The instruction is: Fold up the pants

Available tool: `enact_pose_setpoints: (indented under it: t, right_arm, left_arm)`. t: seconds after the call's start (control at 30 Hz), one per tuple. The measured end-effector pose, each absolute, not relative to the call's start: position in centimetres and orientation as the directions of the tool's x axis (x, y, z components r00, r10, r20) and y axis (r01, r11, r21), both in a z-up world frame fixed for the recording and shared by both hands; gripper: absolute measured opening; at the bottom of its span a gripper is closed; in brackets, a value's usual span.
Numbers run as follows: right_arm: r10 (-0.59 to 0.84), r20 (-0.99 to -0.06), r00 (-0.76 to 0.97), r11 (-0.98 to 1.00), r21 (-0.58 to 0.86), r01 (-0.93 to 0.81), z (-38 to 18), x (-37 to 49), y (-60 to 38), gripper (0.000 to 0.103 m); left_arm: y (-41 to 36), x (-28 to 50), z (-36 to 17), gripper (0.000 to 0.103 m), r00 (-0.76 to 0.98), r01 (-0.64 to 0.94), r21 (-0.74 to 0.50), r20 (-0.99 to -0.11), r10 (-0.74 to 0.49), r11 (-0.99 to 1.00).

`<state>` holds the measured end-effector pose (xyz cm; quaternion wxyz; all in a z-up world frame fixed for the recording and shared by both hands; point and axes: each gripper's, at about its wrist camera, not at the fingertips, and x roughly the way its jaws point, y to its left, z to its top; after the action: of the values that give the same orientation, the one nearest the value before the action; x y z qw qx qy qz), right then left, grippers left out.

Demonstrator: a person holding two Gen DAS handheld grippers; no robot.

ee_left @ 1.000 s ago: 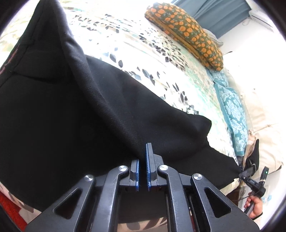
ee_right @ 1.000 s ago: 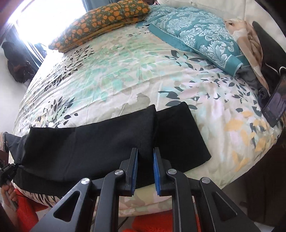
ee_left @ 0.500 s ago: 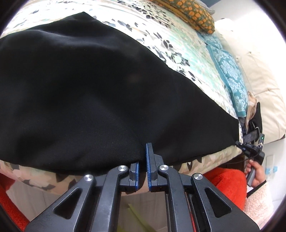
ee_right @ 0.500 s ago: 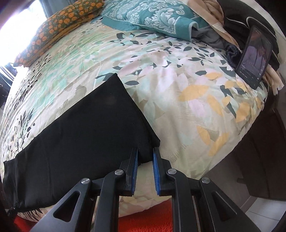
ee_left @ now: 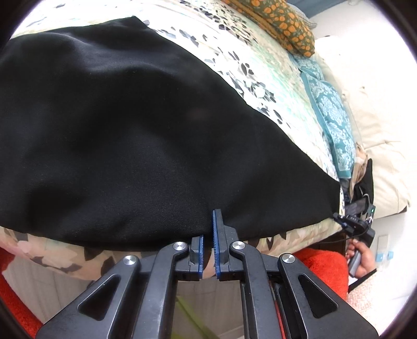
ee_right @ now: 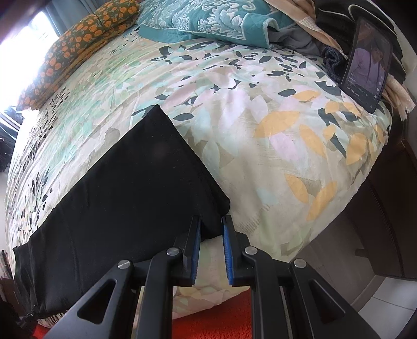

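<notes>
Two grippers worked along the near edge of the bed (ee_right: 286, 146), each at one end of the black pants (ee_left: 135, 135). The pants lay flat on the floral bedspread as a long dark band running beside that near edge, with their lower hem hanging slightly over it.

In the left wrist view, the left gripper (ee_left: 208, 243) sat at the near edge with its blue-padded fingers (ee_left: 215, 234) only narrowly parted. The right-hand finger reached up over the cloth's hem while the other stopped just short of it, and a slim gap showed between the pads; whether any cloth was pinched there could not be told. At the far right of this view, the right gripper (ee_left: 351, 221) appeared small at the pants' other end, held by a hand (ee_left: 363, 263).

In the right wrist view, the right gripper (ee_right: 210, 229) had its jaws partly open, with the corner of the pants (ee_right: 125, 195) dipping between the two fingers and not squeezed by them.

Toward the head of the bed lay an orange-patterned pillow (ee_right: 78, 44) and a teal damask pillow (ee_right: 208, 18). A phone (ee_right: 367, 62) stood propped against heaped clothing at the far right corner, its screen lit. Red carpet (ee_right: 213, 318) showed below the bed's near edge.
</notes>
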<state>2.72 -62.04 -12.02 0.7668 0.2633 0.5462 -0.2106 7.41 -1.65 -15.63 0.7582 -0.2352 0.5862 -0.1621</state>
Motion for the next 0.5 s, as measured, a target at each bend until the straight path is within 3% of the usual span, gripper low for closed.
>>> enact_pose_setpoints:
  t: [0.23,0.37,0.43,0.47,0.5]
  right_arm:
    - [-0.076,-0.959,0.274,0.796,0.107,0.596,-12.0,3.3,-61.4,0.016]
    - [-0.093,-0.964,0.25,0.795,0.078,0.601,-12.1,3.5,-61.3,0.017]
    - [-0.1,-0.965,0.241,0.792,0.07,0.607,-12.2,3.6,-61.3,0.024]
    - [-0.114,-0.967,0.227,0.786,0.052,0.616,-12.2,3.5,-61.4,0.032]
    - [-0.123,-0.969,0.214,0.778,0.039,0.627,-12.3,3.5,-61.5,0.053]
  left_arm:
    - [-1.7,6.9,-16.5,0.004,0.236,-0.035,-0.507,-0.841,-0.486,0.861]
    - [-1.3,6.8,-17.1,0.013,0.179,-0.057,-0.498,-0.858,-0.482,0.865]
    - [-0.7,6.4,-16.7,0.028,0.14,-0.071,-0.498,-0.863,-0.485,0.865]
    - [-0.2,6.0,-16.2,0.048,0.125,-0.079,-0.483,-0.873,-0.472,0.872]
    - [0.4,5.3,-15.5,0.062,0.13,-0.088,-0.467,-0.881,-0.455,0.88]
